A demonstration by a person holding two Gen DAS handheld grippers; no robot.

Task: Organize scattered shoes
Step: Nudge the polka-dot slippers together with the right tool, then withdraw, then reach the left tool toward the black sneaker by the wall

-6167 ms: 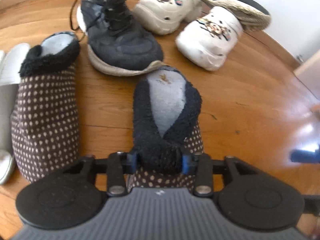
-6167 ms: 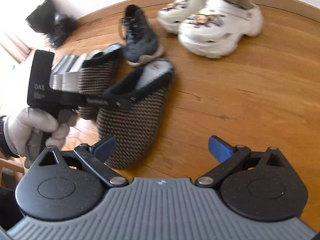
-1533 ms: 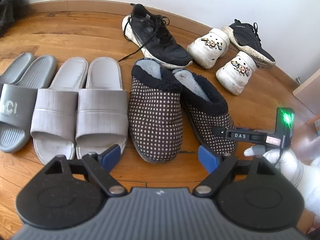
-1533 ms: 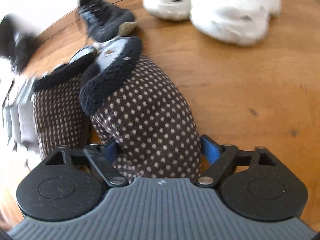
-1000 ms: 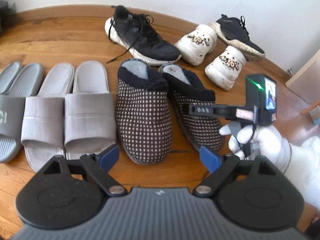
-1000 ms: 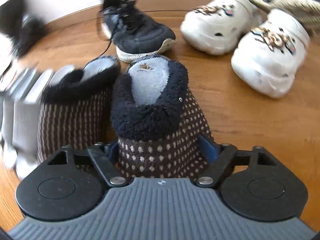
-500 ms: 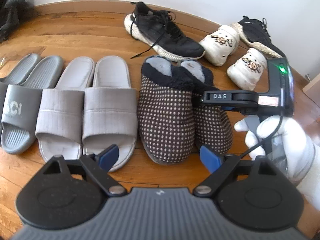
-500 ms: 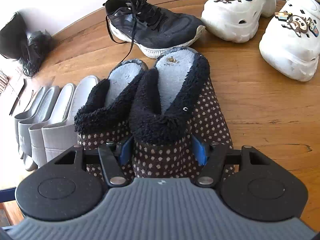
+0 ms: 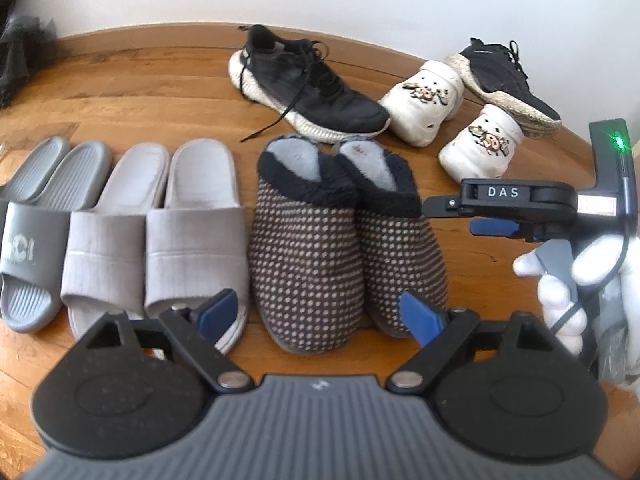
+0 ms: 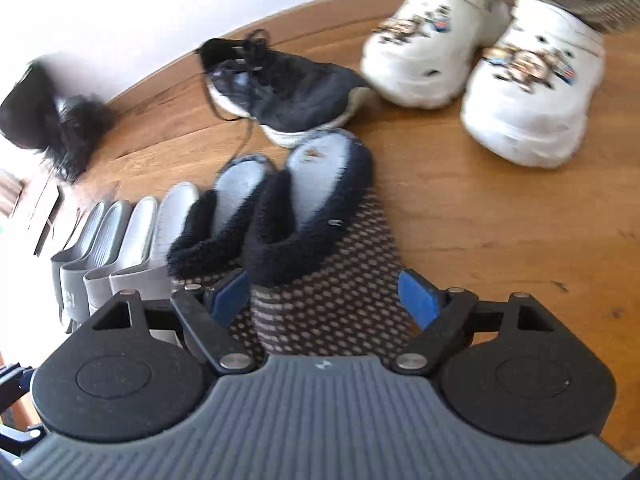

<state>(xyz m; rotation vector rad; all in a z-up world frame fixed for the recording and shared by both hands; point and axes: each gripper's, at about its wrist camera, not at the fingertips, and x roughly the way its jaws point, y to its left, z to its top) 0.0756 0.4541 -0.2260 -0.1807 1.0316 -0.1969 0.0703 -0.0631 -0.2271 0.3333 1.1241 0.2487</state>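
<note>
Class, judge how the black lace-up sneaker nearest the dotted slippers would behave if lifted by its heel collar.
The black sneaker probably keeps its shape, given its thick white sole. Its loose lace trails on the floor and would likely dangle or snag.

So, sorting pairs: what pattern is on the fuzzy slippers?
Dark brown with pale dots on the slippers, clearest in the left wrist view.
</note>
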